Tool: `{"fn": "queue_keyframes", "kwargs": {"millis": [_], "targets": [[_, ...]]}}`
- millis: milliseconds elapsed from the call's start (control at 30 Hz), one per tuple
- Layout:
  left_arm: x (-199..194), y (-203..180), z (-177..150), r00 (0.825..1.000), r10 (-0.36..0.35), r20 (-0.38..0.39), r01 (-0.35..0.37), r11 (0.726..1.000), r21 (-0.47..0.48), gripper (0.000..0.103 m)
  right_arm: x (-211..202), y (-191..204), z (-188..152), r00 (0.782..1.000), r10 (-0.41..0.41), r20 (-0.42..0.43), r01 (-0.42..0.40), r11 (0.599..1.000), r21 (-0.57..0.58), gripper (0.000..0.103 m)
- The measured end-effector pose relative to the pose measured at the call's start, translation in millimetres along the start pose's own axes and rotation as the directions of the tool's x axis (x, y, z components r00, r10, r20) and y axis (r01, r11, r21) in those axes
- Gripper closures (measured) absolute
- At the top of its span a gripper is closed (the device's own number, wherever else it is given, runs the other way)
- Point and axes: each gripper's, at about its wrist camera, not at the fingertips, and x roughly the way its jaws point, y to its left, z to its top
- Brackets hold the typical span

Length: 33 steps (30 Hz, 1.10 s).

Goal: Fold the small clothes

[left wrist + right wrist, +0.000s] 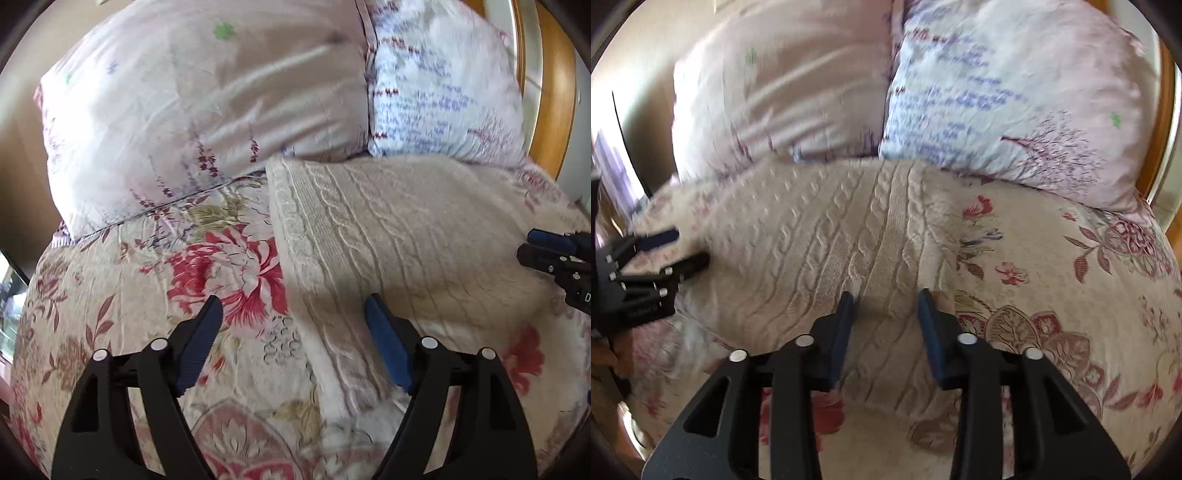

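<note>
A cream cable-knit garment lies folded flat on the floral bedspread, below the pillows; it also shows in the right wrist view. My left gripper is open and empty, straddling the garment's left edge just above it. My right gripper is open and empty over the garment's near right part. Each gripper shows in the other's view: the right one at the garment's right side, the left one at its left side.
Two pale printed pillows lean at the head of the bed behind the garment. A wooden headboard stands at the far right. The bedspread stretches right of the garment.
</note>
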Motion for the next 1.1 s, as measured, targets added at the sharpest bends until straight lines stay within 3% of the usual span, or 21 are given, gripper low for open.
{"fn": "queue_keyframes", "kwargs": {"millis": [67, 100, 167, 200, 267, 333, 433, 533, 667, 867, 1100], "targets": [[-12.9, 2.7, -6.2, 1.0, -0.024, 0.019, 0.024, 0.999, -0.024, 0.016, -13.7, -3.4, -3.2, 0.999, 0.001, 0.036, -0.002, 1.0, 0.029, 0.031], [-18.5, 3.7, -10.4, 0.999, -0.034, 0.024, 0.035, 0.999, -0.038, 0.013, -20.3, -4.4, -4.9, 0.998, -0.015, 0.055, 0.013, 0.999, 0.034, 0.024], [-26.5, 3.9, -18.5, 0.999, -0.031, 0.028, 0.033, 0.998, -0.059, 0.005, -30.8, -5.3, -7.9, 0.996, -0.036, 0.082, 0.034, 0.999, 0.033, 0.022], [-30.3, 2.6, -23.0, 0.999, -0.024, 0.033, 0.026, 0.998, -0.063, 0.003, -36.5, -5.8, -10.5, 0.994, -0.055, 0.092, 0.052, 0.998, 0.039, 0.012], [-34.5, -0.8, -30.6, 0.999, -0.014, 0.032, 0.016, 0.998, -0.064, 0.002, -44.9, -6.8, -14.7, 0.988, -0.1, 0.115, 0.094, 0.994, 0.058, 0.001], [-36.2, -5.9, -37.1, 1.0, 0.011, 0.01, -0.01, 0.997, -0.077, 0.002, -52.4, -5.6, -20.0, 0.98, -0.133, 0.151, 0.124, 0.99, 0.07, 0.001], [-31.2, -10.1, -42.1, 0.999, 0.014, -0.045, -0.018, 0.995, -0.098, 0.002, -56.0, 1.8, -28.6, 0.956, -0.25, 0.155, 0.237, 0.967, 0.097, 0.001], [-23.8, -14.5, -46.5, 0.995, 0.014, -0.098, -0.025, 0.994, -0.109, 0.002, -53.2, 6.4, -33.5, 0.97, -0.205, 0.13, 0.193, 0.976, 0.104, 0.001], [-22.7, -19.2, -49.5, 0.995, -0.002, -0.103, -0.009, 0.994, -0.111, 0.002, -41.4, 15.1, -41.3, 0.985, -0.154, 0.073, 0.145, 0.983, 0.11, 0.001], [-14.8, -26.4, -54.0, 0.991, -0.033, -0.129, 0.018, 0.994, -0.111, 0.002, -18.6, 35.7, -49.8, 0.982, -0.188, -0.005, 0.188, 0.981, 0.041, 0.001], [-5.2, -33.2, -58.1, 0.988, -0.033, -0.15, 0.019, 0.996, -0.092, 0.002, 0.3, 39.5, -53.2, 0.978, -0.18, -0.105, 0.184, 0.983, 0.025, 0.001]]}}
